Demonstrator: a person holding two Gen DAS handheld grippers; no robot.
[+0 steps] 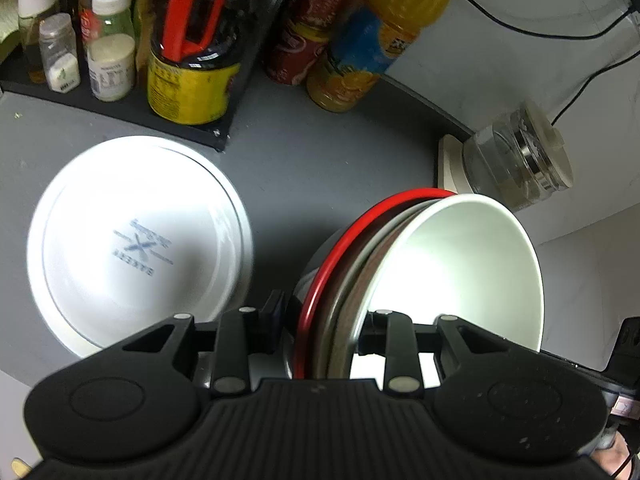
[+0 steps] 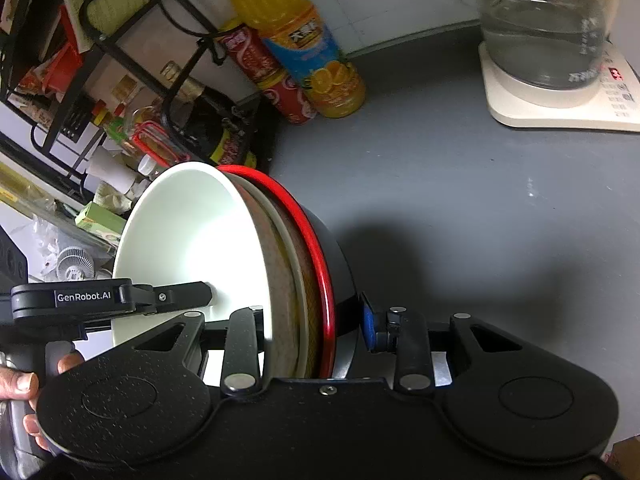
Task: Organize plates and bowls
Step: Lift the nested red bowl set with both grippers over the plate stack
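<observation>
A stack of nested bowls hangs tilted above the grey counter: a white bowl point(image 1: 460, 264) inside a brown one, inside a black bowl with a red rim point(image 1: 344, 240). My left gripper point(image 1: 324, 320) is shut on one side of the stack's rims. On the opposite side my right gripper point(image 2: 312, 320) is shut on the same rims, the white bowl point(image 2: 192, 240) to its left and the red rim point(image 2: 318, 248) to its right. A white plate point(image 1: 136, 240) lies upside down on the counter to the left of the stack.
A black tray point(image 1: 192, 128) of spice jars and sauce bottles stands at the back left. Red cans point(image 1: 304, 44) and an orange juice bottle point(image 2: 304, 48) stand by the wall. A glass kettle point(image 2: 540, 28) sits on a cream base point(image 2: 552, 112) at the back right. A hand point(image 2: 20, 392) holds the left gripper's handle.
</observation>
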